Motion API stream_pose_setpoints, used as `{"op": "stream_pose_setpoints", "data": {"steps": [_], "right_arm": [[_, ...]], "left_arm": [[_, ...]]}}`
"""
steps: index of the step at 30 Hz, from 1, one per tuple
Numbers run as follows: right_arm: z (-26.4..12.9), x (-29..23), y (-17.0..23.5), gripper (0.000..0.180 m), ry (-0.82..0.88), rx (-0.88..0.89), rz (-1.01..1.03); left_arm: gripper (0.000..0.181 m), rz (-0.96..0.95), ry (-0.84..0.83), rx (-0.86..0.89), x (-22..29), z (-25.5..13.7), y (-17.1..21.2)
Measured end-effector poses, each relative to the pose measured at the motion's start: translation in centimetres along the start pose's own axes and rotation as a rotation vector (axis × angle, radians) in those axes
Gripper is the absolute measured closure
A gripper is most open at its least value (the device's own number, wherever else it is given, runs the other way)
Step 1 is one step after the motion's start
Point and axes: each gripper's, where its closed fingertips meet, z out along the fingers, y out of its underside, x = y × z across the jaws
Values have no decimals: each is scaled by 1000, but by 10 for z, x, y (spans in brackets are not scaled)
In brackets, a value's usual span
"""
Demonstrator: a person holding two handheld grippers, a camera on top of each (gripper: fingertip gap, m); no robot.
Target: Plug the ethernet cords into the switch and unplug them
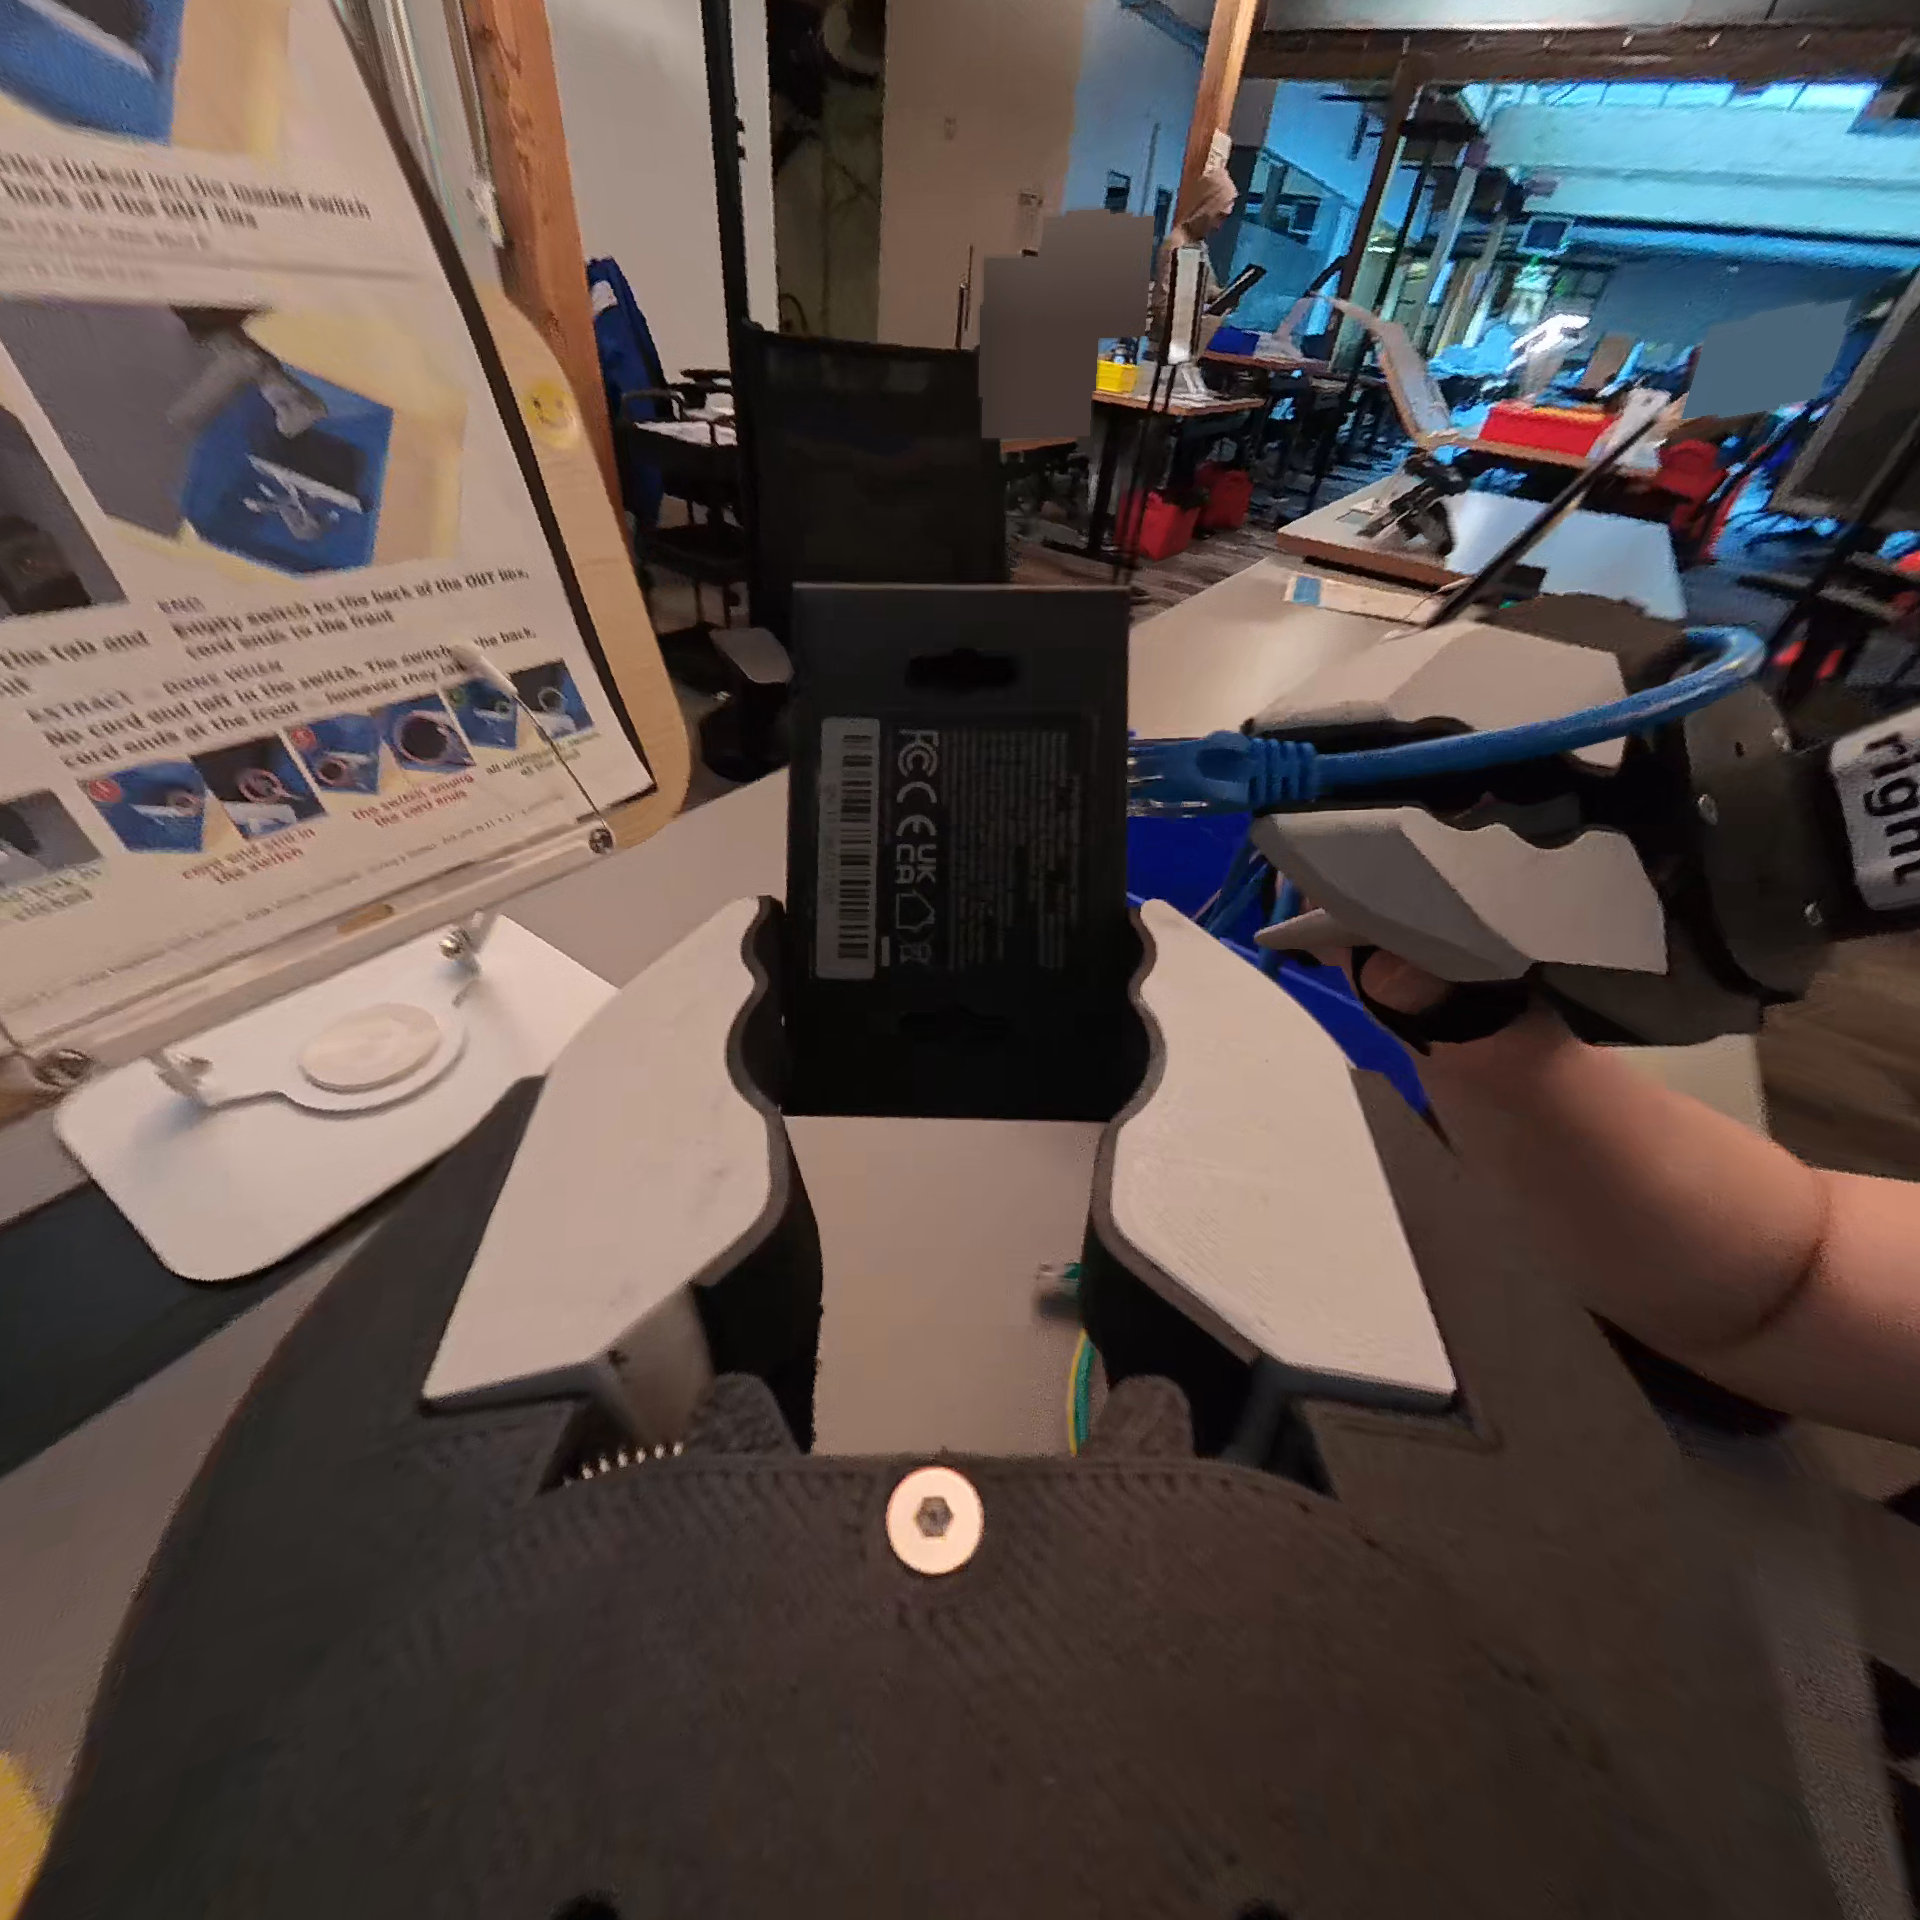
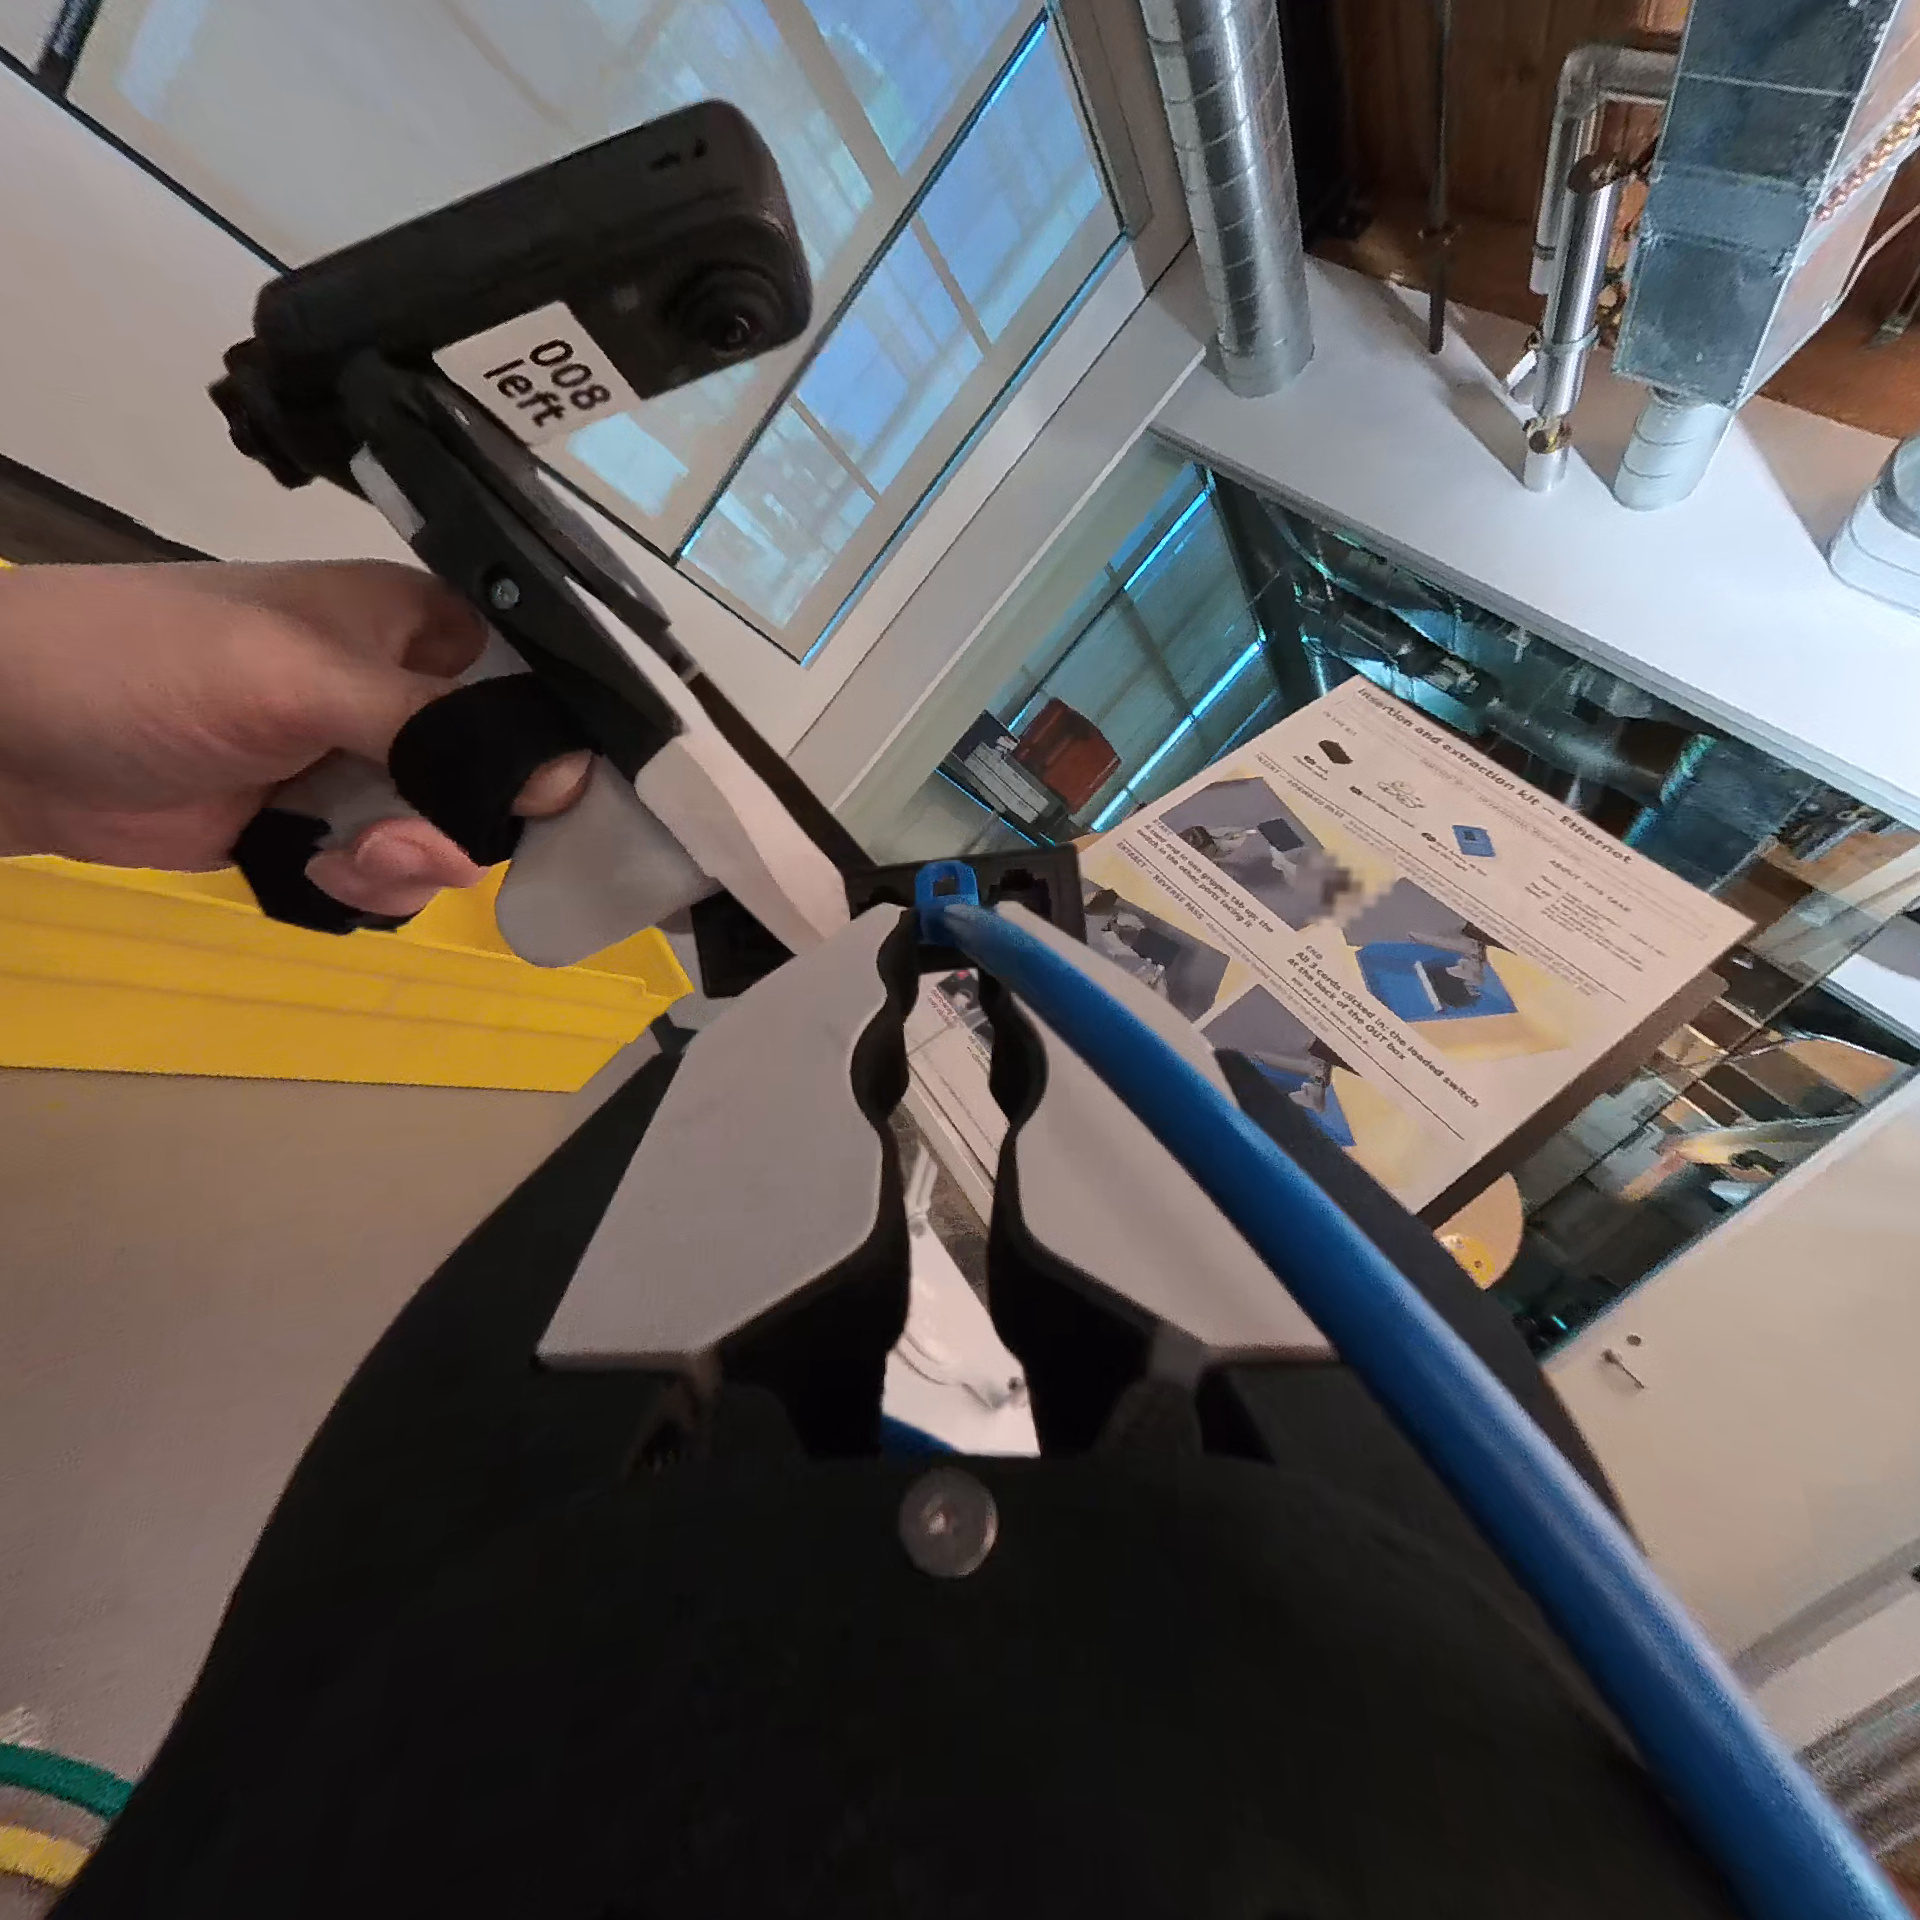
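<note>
Over a pale counter: left gripper clamping rigid switch edgewise; right gripper pinching blue cord behind stiff boot, plug fragile.

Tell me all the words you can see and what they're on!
I won't repeat writing; here is where it stands.
Black switch, underside: barcode sticker, small print, legible marks.
Instruction sheet: printed text, mostly blurred.
Left gripper: white sticker, legible.
Right gripper: white label, legible.

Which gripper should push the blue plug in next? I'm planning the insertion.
Right. Its fingers already pinch the blue cord, plug tip just beside the switch. The left gripper is busy holding the switch.
</note>
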Motion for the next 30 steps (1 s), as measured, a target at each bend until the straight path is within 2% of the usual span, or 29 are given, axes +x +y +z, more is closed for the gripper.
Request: {"op": "stream_pose_setpoints", "data": {"steps": [7,11,18,22,26,30], "right_arm": [[-8,2,-12,168,-6,63,-14],[-10,1,-15,168,6,92,-18],[-15,0,-24,168,42,149,-67],[-25,-1,-40,169,98,195,-234],[-29,-8,-51,169,111,183,-337],[-25,-12,-43,169,78,149,-368]], "left_arm": [[120,222,-106,34,10,-11,-15],[120,266,-118,45,13,-13,-17],[120,422,-152,166,22,-22,-32],[120,441,-75,214,35,-21,-33],[120,458,-80,320,37,-21,-32],[118,380,-20,239,32,-9,-17]]}}
